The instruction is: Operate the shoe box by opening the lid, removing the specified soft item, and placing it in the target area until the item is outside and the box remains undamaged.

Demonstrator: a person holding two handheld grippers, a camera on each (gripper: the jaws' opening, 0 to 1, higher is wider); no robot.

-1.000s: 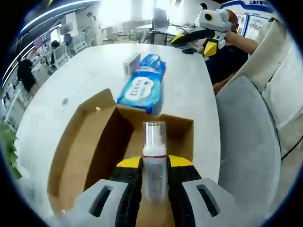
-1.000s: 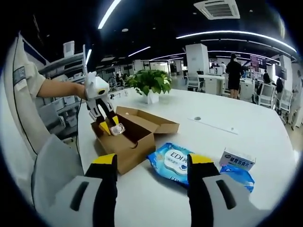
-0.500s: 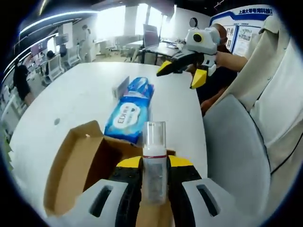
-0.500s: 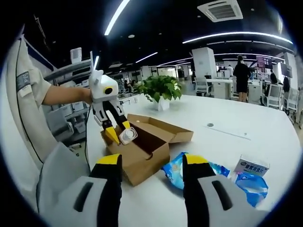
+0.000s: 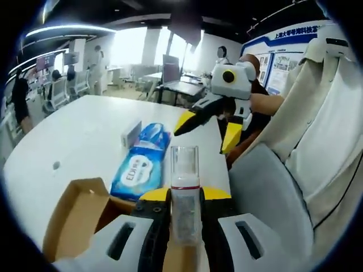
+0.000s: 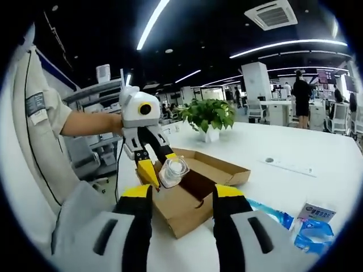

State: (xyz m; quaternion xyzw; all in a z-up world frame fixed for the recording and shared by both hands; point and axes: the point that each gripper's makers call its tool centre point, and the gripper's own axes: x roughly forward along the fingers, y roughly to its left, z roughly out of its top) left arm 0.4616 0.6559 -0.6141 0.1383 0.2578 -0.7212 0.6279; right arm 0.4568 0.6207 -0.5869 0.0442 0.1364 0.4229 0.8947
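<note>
A clear plastic bottle (image 5: 185, 192) with a see-through cap and a red band stands upright between the jaws of my left gripper (image 5: 185, 198), which is shut on it. It hangs above the open brown cardboard box (image 5: 74, 224). In the right gripper view the same bottle (image 6: 173, 170) is held by the left gripper (image 6: 154, 168) over the open box (image 6: 195, 190). My right gripper (image 6: 177, 195) is open and holds nothing; in the left gripper view the right gripper (image 5: 205, 130) hovers above the table's edge, jaws apart.
A blue wet-wipes pack (image 5: 139, 163) and a small white box (image 5: 131, 131) lie on the white table (image 5: 68, 130) beyond the box. A potted plant (image 6: 211, 116) stands behind the box. A grey chair (image 5: 266, 198) and a person's sleeve (image 5: 334, 113) are beside the table.
My left gripper has lifted the bottle up out of the box. My right gripper has drawn closer to the box and the left gripper.
</note>
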